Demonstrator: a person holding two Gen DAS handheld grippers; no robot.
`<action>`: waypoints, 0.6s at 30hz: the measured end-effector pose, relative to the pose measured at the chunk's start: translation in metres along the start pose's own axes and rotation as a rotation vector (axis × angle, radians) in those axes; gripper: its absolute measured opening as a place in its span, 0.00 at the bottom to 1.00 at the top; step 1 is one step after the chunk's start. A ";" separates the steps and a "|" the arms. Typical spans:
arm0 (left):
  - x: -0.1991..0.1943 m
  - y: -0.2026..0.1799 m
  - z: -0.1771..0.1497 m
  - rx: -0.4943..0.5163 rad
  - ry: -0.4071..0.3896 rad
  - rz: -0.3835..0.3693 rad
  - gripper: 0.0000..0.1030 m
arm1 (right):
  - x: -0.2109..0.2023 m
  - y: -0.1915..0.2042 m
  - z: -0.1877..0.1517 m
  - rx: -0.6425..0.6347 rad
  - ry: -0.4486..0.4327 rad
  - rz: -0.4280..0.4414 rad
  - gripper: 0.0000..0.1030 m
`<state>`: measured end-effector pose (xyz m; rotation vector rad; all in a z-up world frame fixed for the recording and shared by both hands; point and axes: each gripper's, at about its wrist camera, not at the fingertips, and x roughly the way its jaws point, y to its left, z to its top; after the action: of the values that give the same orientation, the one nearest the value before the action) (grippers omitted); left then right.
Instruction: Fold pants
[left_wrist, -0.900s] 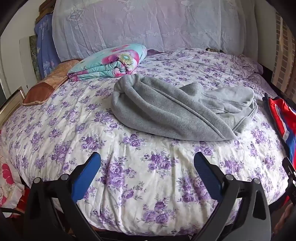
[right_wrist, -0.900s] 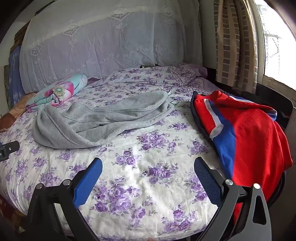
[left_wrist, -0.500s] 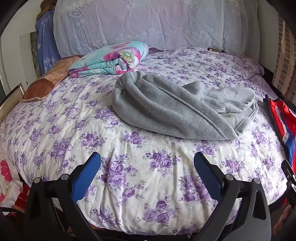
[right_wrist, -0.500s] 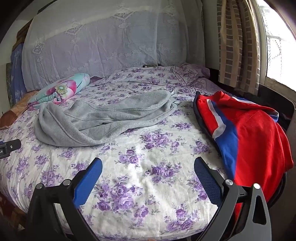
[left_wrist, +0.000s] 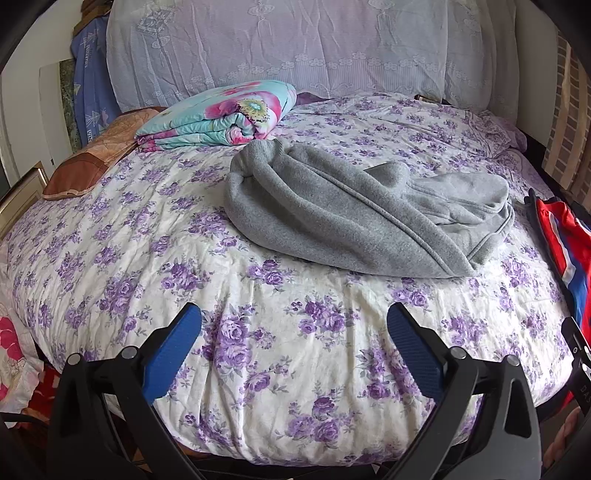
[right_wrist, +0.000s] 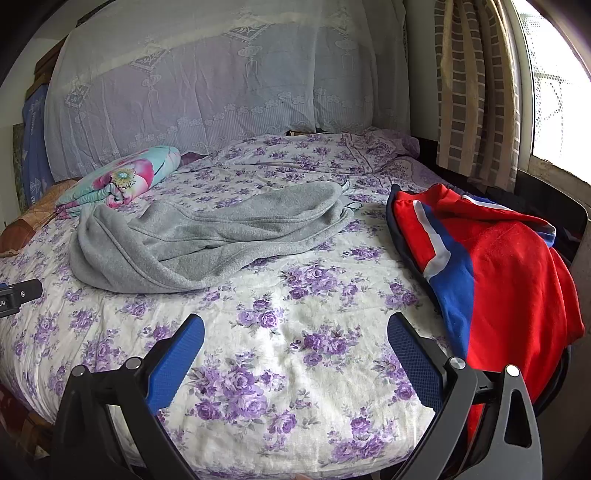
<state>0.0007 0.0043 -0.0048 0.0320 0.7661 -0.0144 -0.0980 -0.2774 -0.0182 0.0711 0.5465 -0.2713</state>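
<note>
Hovering over the bed (left_wrist: 110, 236), I hold my left claw (left_wrist: 293, 334) and right claw (right_wrist: 295, 339) spread wide, both empty. The grey pants (left_wrist: 351, 218) lie bunched at twelve o'clock, well beyond my fingertips. Pinching only the top layer could drag the heap instead of spreading it, I'd judge. The right view shows the window and the whole red jacket (right_wrist: 509, 273); the left shows only its edge.

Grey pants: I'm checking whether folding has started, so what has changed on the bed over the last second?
Only the cameras drifted slightly; nothing was gripped or released. The grey pants still lie crumpled and untouched, with the left gripper and right gripper wide open and empty, short of them. The red jacket and folded quilt kept their places.
</note>
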 end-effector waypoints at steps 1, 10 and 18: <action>0.000 0.000 0.000 -0.001 0.001 -0.001 0.95 | 0.000 0.000 0.000 0.000 0.000 0.000 0.97; 0.000 0.000 0.000 0.000 0.001 -0.002 0.95 | 0.001 0.003 0.000 -0.002 0.003 0.002 0.97; 0.001 0.002 -0.001 -0.003 0.005 -0.003 0.95 | 0.005 0.007 -0.002 -0.006 0.011 0.010 0.97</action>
<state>0.0008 0.0059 -0.0062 0.0286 0.7708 -0.0160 -0.0933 -0.2719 -0.0230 0.0694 0.5582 -0.2594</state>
